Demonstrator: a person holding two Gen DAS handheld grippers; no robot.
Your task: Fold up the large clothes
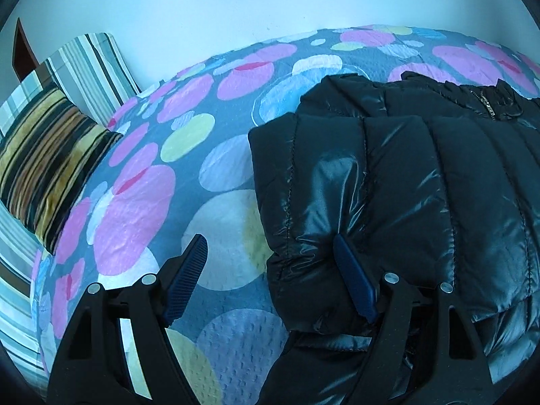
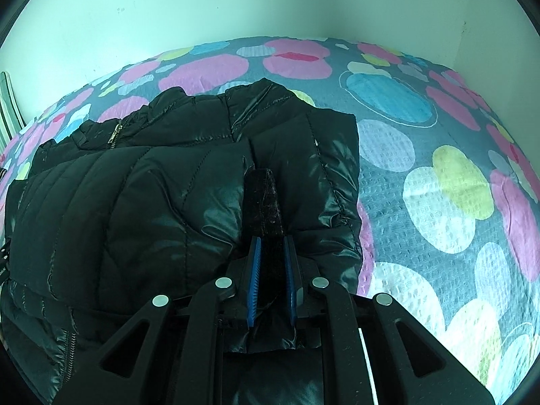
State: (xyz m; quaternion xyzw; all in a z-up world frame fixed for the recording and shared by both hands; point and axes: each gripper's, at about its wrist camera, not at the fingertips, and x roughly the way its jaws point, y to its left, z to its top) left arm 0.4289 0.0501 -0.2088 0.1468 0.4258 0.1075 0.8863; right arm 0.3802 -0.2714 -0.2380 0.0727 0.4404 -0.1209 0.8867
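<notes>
A shiny black quilted jacket (image 1: 405,175) lies folded on a bedspread with coloured circles (image 1: 141,202). My left gripper (image 1: 270,241) stands open at the jacket's left edge. Its right finger (image 1: 354,280) rests on the puffy fabric and its left finger (image 1: 189,270) hangs over the bedspread. In the right wrist view the jacket (image 2: 135,202) fills the left half, its zipper near the collar. My right gripper (image 2: 271,241) is shut on a dark knitted cuff (image 2: 265,199) of the jacket, which sticks out ahead of the blue pads.
Striped pillows (image 1: 50,155) lean against the wall at the left end of the bed. A pale wall (image 2: 236,6) runs behind the bed. Bedspread (image 2: 438,185) shows to the right of the jacket.
</notes>
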